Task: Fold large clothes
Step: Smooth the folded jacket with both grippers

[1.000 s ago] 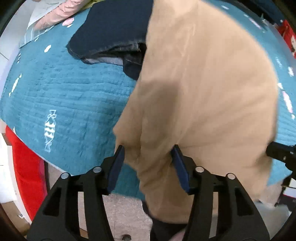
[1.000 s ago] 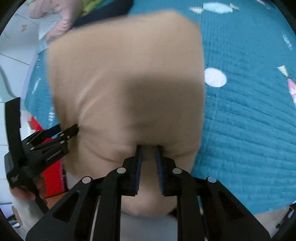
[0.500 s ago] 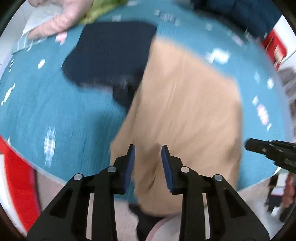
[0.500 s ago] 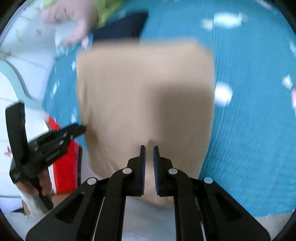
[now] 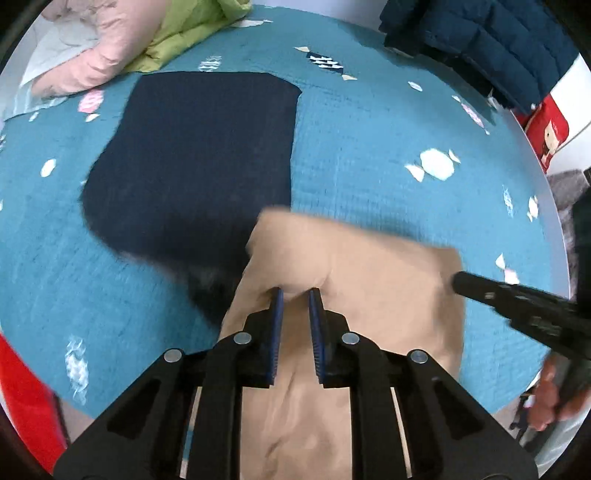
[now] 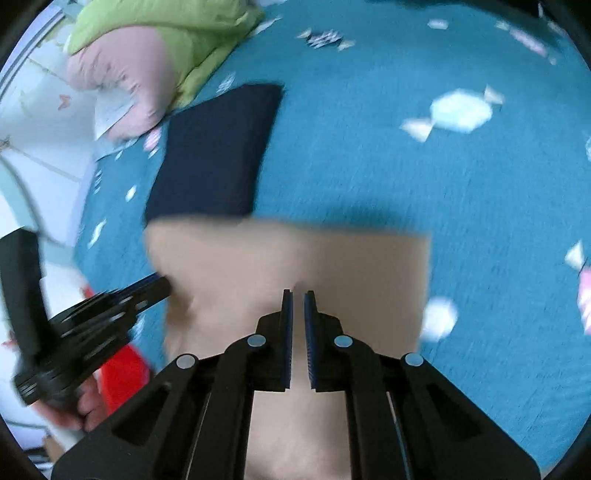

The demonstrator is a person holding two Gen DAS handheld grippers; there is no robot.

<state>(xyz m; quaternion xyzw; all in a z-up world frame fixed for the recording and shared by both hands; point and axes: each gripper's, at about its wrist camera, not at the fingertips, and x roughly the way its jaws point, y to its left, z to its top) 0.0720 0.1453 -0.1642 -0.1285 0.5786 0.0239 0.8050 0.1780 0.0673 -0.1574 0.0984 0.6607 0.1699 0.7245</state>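
A tan garment (image 5: 354,280) hangs over the near edge of the teal bedspread (image 5: 369,147); it also shows in the right wrist view (image 6: 295,258). My left gripper (image 5: 295,295) is shut on a fold of the tan garment near its left side. My right gripper (image 6: 298,295) is shut on the tan garment near its middle. The right gripper (image 5: 517,306) shows at the right of the left wrist view, the left gripper (image 6: 110,306) at the left of the right wrist view.
A folded dark navy garment (image 5: 192,155) lies flat on the bedspread beyond the tan one, also in the right wrist view (image 6: 214,155). Pink (image 5: 81,66) and lime green (image 5: 177,33) clothes lie at the far left. A navy puffer jacket (image 5: 480,40) lies far right.
Both grippers pulled the tan garment back toward the near bed edge, uncovering the navy garment and more bedspread. The left gripper's jaws closed from wide open onto the cloth.
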